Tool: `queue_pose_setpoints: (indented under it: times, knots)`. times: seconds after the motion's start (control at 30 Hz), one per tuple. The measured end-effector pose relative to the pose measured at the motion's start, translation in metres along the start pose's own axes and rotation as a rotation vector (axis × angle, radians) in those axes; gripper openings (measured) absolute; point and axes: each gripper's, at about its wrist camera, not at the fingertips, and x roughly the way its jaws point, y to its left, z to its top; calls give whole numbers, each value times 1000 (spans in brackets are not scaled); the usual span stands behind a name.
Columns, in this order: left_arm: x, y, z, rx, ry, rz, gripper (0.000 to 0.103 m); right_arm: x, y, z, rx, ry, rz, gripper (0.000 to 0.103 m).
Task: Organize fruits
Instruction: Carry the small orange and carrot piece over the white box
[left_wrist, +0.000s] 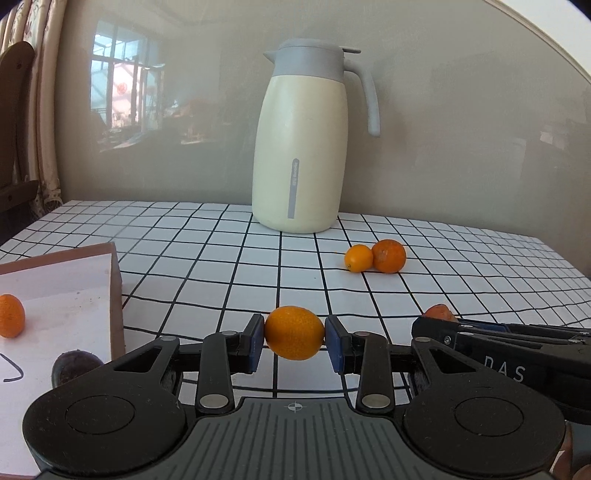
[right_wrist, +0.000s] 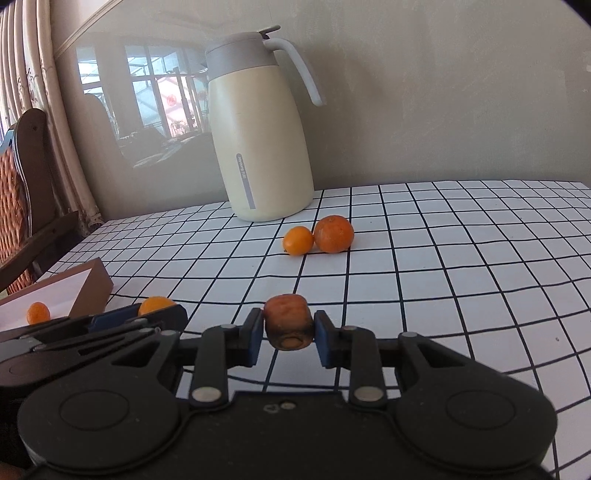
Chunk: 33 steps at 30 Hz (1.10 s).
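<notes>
Your left gripper (left_wrist: 294, 338) is pinching a kumquat (left_wrist: 294, 332) between its blue pads (left_wrist: 256, 341) — fruit sits crosswise, held clear above the checked cloth (left_wrist: 221, 258). Your right gripper (right_wrist: 288, 332) is clamped on a brown fruit (right_wrist: 287, 321), a dull, shrivelled piece w/ a dark underside; what kind it is can't be told. Pads press on both sides of it.

The two tools are side by side, near each other. In the left view the right one comes in from the right edge, the brown fruit's top just showing over its arm. In the right view the left tool lies low at left, its kumquat peeking over the finger.

Box (left_wrist: 114, 291) is to the left, white inside w/ brown walls. In it: one boxed kumquat (left_wrist: 10, 315) by the far wall, and a dark purple fruit (left_wrist: 75, 369) nearer you, partly hidden behind the left tool's body. A black mark is drawn on the box floor.

Still loose on the cloth, well ahead of both tools: a small orange (left_wrist: 358, 258) and a mandarin (left_wrist: 388, 255), touching, the mandarin on the right. Behind them a cream jug (left_wrist: 299, 147) w/ grey lid stands upright near the wall — handle to the right. Curtain (right_wrist: 48, 110) and a wooden chair (right_wrist: 22, 192) at far left.
</notes>
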Motion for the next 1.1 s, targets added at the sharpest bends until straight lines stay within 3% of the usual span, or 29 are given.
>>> queue_pose_setpoints:
  times: [0.6,1.1]
  knots:
    - [-65,9,-25,47,-30,3,36,-51,20,-33,-16,-22,35,21]
    - [-76,9,-53,39,36,15,36,-62,23,-59,-42,33,42,21]
